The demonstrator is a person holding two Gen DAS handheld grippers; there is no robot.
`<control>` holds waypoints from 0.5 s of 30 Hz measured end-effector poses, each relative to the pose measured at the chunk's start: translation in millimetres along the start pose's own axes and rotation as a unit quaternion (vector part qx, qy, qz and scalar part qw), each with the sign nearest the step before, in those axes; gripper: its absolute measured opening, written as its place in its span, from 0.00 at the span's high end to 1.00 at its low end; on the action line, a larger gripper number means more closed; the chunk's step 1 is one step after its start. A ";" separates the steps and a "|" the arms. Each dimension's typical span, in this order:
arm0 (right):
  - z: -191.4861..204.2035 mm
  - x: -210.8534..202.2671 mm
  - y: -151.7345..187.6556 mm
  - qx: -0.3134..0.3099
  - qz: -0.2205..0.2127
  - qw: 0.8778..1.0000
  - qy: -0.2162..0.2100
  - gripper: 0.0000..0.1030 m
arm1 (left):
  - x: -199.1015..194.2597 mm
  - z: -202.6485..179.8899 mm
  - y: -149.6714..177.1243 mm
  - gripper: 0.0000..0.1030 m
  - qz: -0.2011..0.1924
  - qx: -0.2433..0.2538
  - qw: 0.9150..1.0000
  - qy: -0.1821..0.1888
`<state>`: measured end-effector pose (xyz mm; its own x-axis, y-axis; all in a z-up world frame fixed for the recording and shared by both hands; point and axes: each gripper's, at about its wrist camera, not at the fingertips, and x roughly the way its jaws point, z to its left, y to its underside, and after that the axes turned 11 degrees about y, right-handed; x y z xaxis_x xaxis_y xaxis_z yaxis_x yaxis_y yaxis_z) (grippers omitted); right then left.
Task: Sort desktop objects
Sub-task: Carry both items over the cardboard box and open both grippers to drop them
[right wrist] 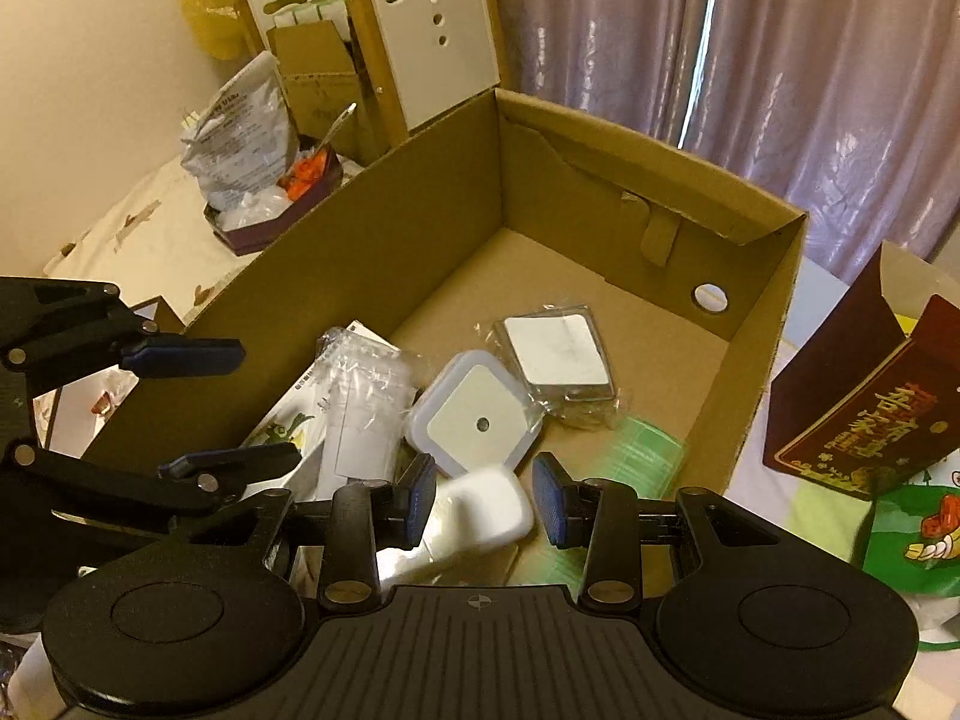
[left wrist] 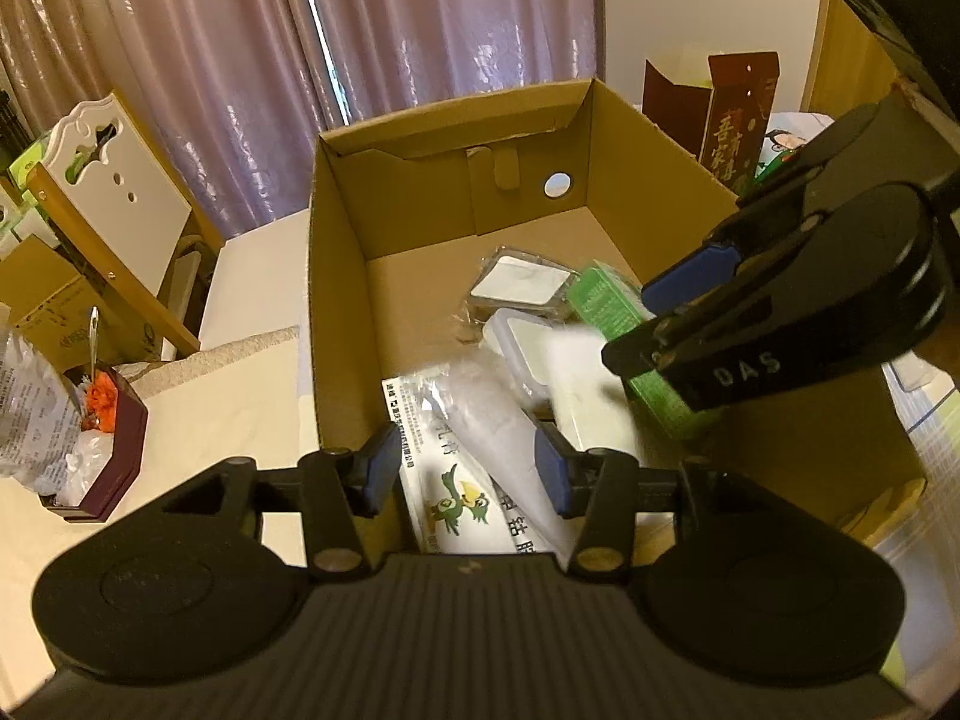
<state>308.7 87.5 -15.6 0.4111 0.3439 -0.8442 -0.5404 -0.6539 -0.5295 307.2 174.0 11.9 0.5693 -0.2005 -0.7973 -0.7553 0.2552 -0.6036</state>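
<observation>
An open cardboard box (left wrist: 336, 276) (right wrist: 384, 252) holds several items: a clear-wrapped white roll (left wrist: 486, 420) (right wrist: 366, 408) on a printed duck packet (left wrist: 456, 504), a square white night light (right wrist: 477, 414), a wrapped white pad (left wrist: 519, 282) (right wrist: 561, 354) and a green box (left wrist: 606, 300) (right wrist: 642, 450). My left gripper (left wrist: 468, 468) is open over the roll, touching nothing. My right gripper (right wrist: 483, 501) (left wrist: 666, 318) is open; a blurred white rounded object (right wrist: 480, 516) (left wrist: 582, 372) lies loose between and below its fingers.
A dark red tray with bags and orange bits (left wrist: 90, 438) (right wrist: 270, 204) sits left of the box. White wooden organizers (left wrist: 114, 180) (right wrist: 420, 30) stand behind. A dark red carton (left wrist: 735, 120) (right wrist: 864, 396) and a green bag (right wrist: 912, 534) lie right of the box.
</observation>
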 end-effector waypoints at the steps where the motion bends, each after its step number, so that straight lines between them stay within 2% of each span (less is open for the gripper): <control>1: -0.1 -1.7 0.4 0.000 -0.001 1.000 0.001 0.62 | -1.7 -0.1 0.2 0.57 -0.001 0.000 1.000 -0.001; 12: -5.5 -34.5 5.3 0.008 -0.028 1.000 0.005 0.62 | -18.1 -7.4 2.1 0.56 -0.009 0.002 1.000 -0.004; 15: -11.9 -48.5 9.4 0.019 -0.041 0.999 0.011 0.62 | -24.3 -11.2 2.6 0.53 -0.014 0.003 1.000 -0.004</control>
<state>292.4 56.6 21.4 0.4705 0.3797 -0.7965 -0.5324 -0.5977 -0.5994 287.8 169.0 29.8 0.5922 -0.1996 -0.7807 -0.7378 0.2552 -0.6249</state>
